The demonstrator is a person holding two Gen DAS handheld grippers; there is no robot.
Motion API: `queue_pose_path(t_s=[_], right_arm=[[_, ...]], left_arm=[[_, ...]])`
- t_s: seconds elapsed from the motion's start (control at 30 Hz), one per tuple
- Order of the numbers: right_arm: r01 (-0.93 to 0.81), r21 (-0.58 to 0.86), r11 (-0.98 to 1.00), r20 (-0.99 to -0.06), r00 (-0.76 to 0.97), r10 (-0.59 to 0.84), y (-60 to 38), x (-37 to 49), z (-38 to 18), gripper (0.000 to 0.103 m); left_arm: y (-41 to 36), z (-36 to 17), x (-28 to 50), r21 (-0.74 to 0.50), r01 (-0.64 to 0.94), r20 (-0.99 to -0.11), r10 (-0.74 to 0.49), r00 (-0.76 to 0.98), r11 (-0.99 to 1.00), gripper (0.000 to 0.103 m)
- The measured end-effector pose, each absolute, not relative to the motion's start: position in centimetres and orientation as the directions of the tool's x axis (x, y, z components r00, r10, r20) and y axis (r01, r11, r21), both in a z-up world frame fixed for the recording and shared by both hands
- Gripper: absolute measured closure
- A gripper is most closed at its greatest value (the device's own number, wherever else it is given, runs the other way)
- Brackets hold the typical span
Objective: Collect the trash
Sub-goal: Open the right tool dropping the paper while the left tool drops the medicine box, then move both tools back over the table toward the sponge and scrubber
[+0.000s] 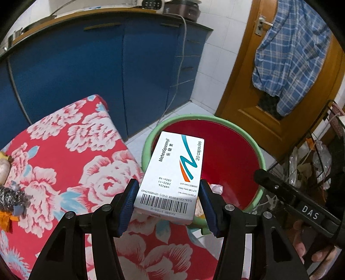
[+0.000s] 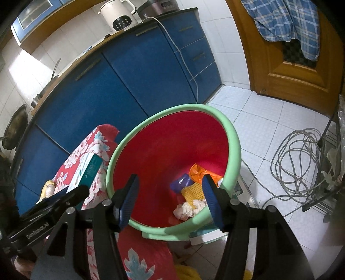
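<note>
The left gripper [image 1: 169, 201] clamps a white "MeteoSpasmyl" "20 capsules" carton [image 1: 172, 174] above the green-rimmed red bucket [image 1: 256, 148], while the right gripper [image 2: 170, 201], empty, gapes wide.

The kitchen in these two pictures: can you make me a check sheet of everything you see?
Surface: red flowered cloth over a table beside the bin.
Job's things: medicine box held in the left tongs; green-rimmed red bin already holds an orange wrapper, a purple packet, yellow netting and crumpled tissue.
Clutter: steel scourer on the cloth.
Grippers: left tongs closed on the box; right tongs open, nothing between them, above the bin.
Cables: grey coil on the floor; white cord down the cabinets.
Surroundings: blue cabinets, wooden door, plaid shirt, kettle.
</note>
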State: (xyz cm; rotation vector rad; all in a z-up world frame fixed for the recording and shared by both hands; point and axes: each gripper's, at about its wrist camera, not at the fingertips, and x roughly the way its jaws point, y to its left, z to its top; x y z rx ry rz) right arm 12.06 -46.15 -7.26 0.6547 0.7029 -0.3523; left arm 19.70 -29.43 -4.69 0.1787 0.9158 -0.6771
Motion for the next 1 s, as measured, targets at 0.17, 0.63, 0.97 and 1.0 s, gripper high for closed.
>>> queue_pose_path(t_s=[0.17,0.63,0.97,1.0], right_arm=[[0.510,0.434,0.743,-0.686,0.722,-0.095,-46.6,11.5,-6.9,0.041],[0.498,0.436,0.750,-0.673,0.734,-0.095,-46.3,10.8,-5.9,0.041],[0.443,0.426,0.789,-0.661,0.748,-0.063,-43.6,11.7,-4.7,0.041],[0.438,0.426,0.792,-0.660,0.749,-0.059,-43.3,11.8,-4.6,0.041]], left_arm=[[-30.7,-5.3,19.7,-0.106,0.634,-0.788,-0.453,0.416,0.766,0.045],[-29.5,-4.8,19.4,-0.099,0.609,-0.782,-0.441,0.441,0.787,0.042],[-25.2,-3.6,19.7,-0.101,0.545,-0.767,-0.414,0.490,0.832,0.042],[-24.6,-3.5,19.8,-0.102,0.537,-0.766,-0.411,0.495,0.837,0.042]])
